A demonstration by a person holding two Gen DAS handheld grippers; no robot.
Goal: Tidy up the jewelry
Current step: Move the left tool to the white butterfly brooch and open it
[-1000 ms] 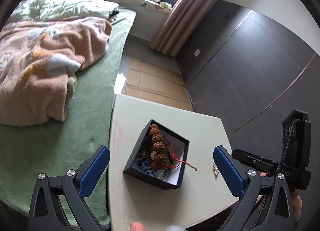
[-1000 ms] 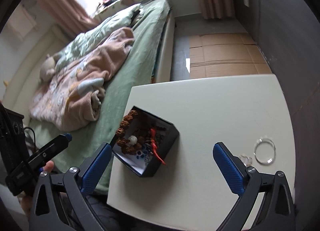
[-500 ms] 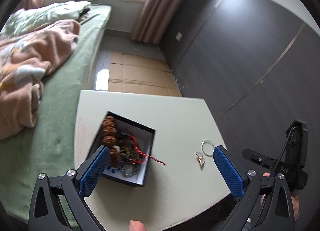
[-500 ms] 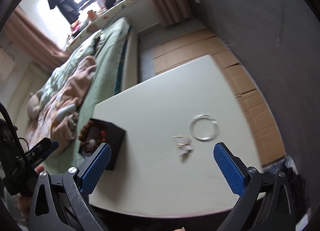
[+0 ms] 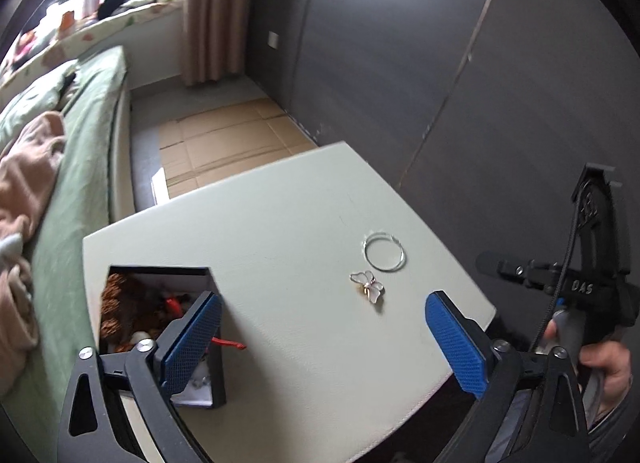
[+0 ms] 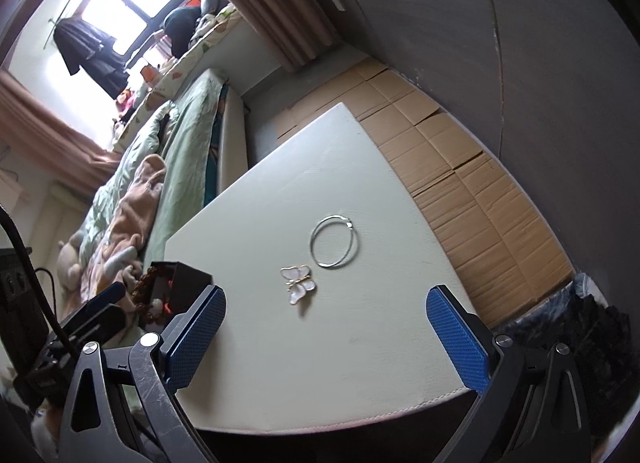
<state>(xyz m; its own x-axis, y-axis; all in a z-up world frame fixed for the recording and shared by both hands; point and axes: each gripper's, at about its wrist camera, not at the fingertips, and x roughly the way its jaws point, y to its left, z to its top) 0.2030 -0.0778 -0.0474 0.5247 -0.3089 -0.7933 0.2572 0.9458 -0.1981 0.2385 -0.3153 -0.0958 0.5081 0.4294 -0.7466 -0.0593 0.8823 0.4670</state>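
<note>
A white butterfly brooch (image 5: 369,287) (image 6: 299,283) lies on the pale table (image 5: 280,231) (image 6: 320,167), with a thin silver hoop (image 5: 384,251) (image 6: 335,241) just beyond it. A black box (image 5: 160,327) (image 6: 176,287) holding brown beads and a red cord sits at the table's left. My left gripper (image 5: 322,347) is open above the table's near part, its left finger over the box. My right gripper (image 6: 326,337) is open too, empty, short of the brooch. The right tool's body (image 5: 588,287) shows in a hand at the left view's right edge.
A bed (image 6: 180,151) with a green sheet and a pink blanket (image 5: 24,175) runs along the table's left side. Flattened cardboard (image 6: 460,167) covers the floor beyond and right of the table. A dark wall (image 5: 440,63) stands close on the right.
Both views have swung right, from the box toward the brooch and hoop, which now sit near the centre. Both grippers stayed open.
</note>
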